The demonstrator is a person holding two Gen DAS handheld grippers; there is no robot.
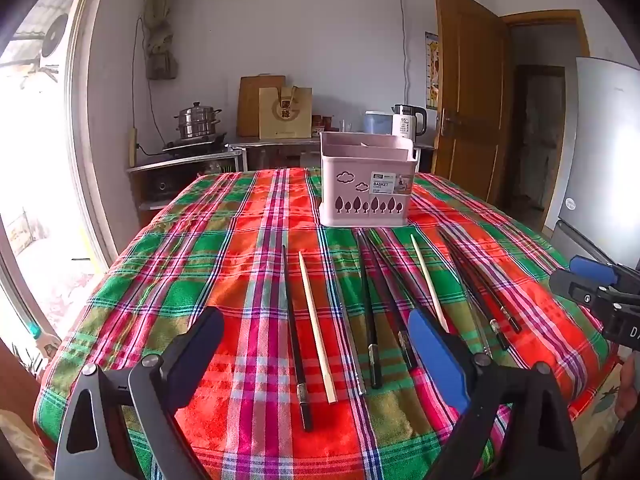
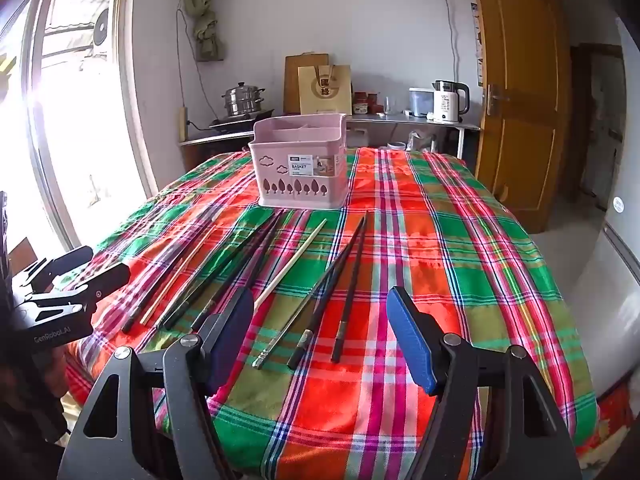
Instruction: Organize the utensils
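from the left wrist view, the left tongs (image 1: 316, 354) stand wide apart over the near edge of the tabletop (image 1: 224, 240), nothing between them, and the chopsticks (image 1: 316, 328) lie loose in a fan on the plaid cloth, tips pointing far toward the pink basket (image 1: 366, 184), which sits beyond them. a pale wooden stick and a black one lie right between the open pads. they look light, stiff and thin, the black ones probably slick, so i'd pinch one across its thicker near end, where it won't roll away so easily. the right tongs (image 1: 592, 280) show only at the far right edge. in the right wrist view, the right tongs (image 2: 320, 332) are also spread open and empty, above three dark sticks; here the basket's inner dividers show better, and the left tongs (image 2: 86, 266) appear at the left, open too.
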